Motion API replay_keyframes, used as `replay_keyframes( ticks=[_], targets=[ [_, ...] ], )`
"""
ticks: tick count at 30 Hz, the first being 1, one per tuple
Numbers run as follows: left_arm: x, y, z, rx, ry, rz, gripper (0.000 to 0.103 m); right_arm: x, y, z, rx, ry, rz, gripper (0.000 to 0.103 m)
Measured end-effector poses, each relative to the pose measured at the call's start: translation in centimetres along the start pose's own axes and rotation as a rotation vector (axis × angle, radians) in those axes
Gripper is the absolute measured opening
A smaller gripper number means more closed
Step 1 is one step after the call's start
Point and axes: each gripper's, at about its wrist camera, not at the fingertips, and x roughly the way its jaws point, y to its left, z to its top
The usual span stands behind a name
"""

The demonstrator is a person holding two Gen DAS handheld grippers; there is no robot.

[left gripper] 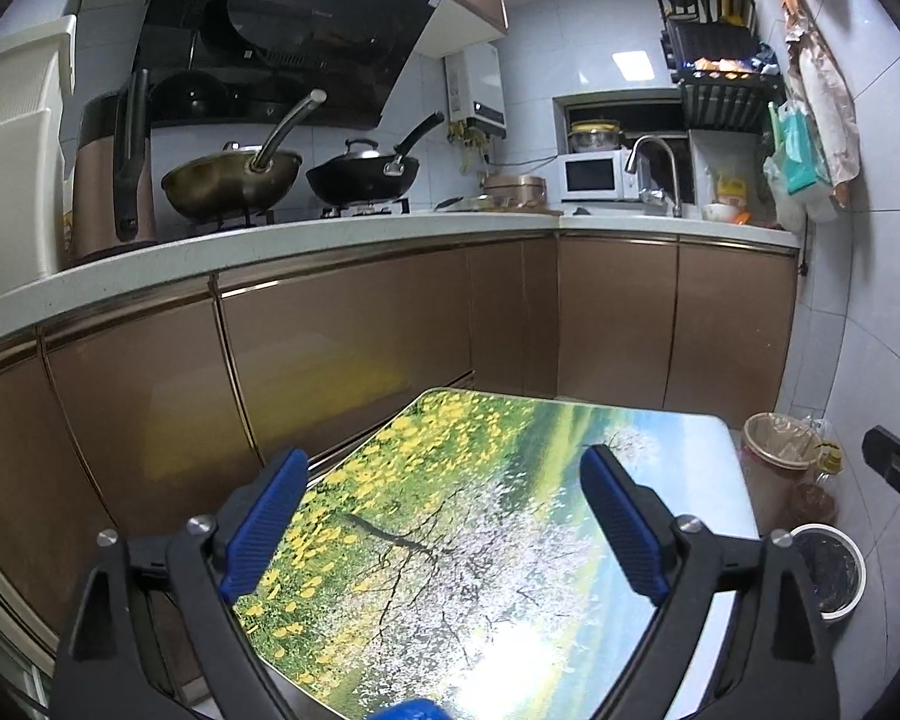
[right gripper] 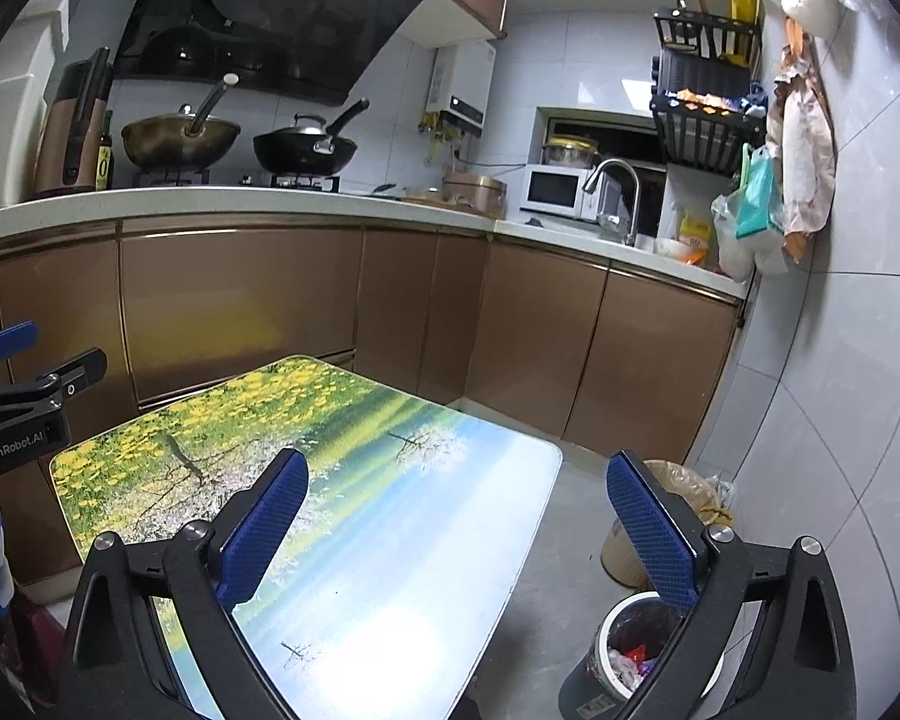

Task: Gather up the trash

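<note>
A white bin (right gripper: 615, 669) with a dark liner stands on the floor right of the table and holds crumpled wrappers, some red; the left wrist view shows the bin (left gripper: 834, 570) too. My left gripper (left gripper: 444, 456) hangs open above the table (left gripper: 450, 540), whose top is printed with yellow flowers and white trees, and nothing is between its blue pads. My right gripper (right gripper: 457, 461) is open as well, over the table's right part (right gripper: 390, 540), with its right finger (right gripper: 654, 534) in front of the bin. No loose trash shows on the tabletop.
A tan bucket (left gripper: 774, 462) lined with a bag stands on the floor behind the white bin, beside a bottle. Brown cabinets (left gripper: 342, 336) and a counter with woks, a microwave and a sink lie beyond the table. A tiled wall closes the right side.
</note>
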Motion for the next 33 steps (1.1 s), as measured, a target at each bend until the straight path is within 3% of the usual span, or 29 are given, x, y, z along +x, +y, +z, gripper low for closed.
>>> replay_keyframes(
  ticks=[33],
  targets=[
    [-6.9, -0.4, 0.4, -0.01, -0.131, -0.054, 0.094, -7.9, -0.7, 0.1, 0.012, -0.138, -0.008, 0.102]
  ],
)
